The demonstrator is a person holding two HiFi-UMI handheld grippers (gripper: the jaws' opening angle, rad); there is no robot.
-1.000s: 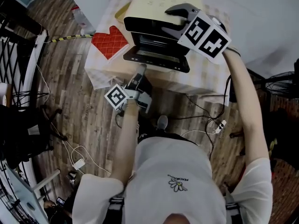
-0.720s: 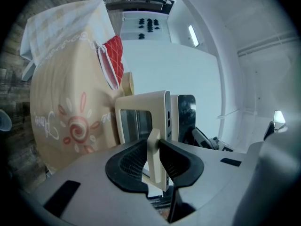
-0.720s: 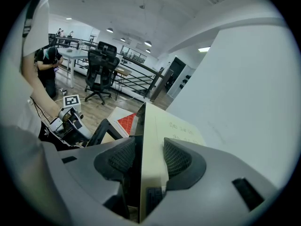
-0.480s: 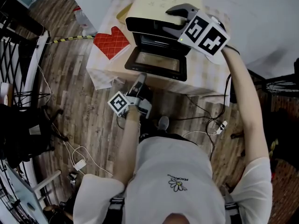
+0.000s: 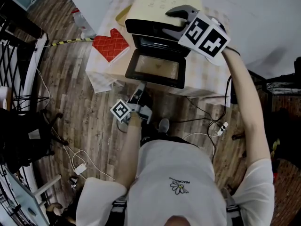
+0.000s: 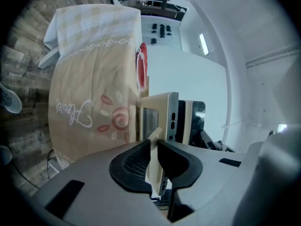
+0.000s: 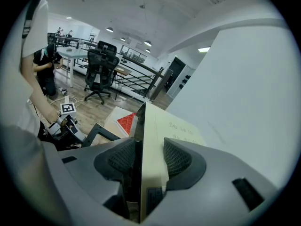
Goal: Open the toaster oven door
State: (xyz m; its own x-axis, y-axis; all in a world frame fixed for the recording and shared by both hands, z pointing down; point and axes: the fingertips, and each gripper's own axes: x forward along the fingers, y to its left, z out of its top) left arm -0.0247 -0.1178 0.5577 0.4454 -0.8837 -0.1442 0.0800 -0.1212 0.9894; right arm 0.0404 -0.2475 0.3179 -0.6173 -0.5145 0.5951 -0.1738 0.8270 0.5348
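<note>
Door (image 5: 157, 68) lay nearly flat off the toaster oven (image 5: 150, 4), long axis 9-to-3, over the desk (image 5: 207, 74) edge. Left gripper (image 5: 140, 88), at 6 o'clock, fingers pinched narrow on handle (image 6: 154, 161). Right gripper (image 5: 175, 21) clamped oven top.

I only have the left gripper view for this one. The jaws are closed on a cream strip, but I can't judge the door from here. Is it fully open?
Observer: In the head view the door lies down roughly level, glass up, with the left gripper gripping its front edge.
Operator: What is the other hand doing?
Observer: The right gripper is clamped on the top front edge of the toaster oven, one jaw on the cream top, the other on the dark front.
Operator: Anything near the door?
Observer: A red oven mitt lies on the table beside the oven, on the person's left, not under the door.
</note>
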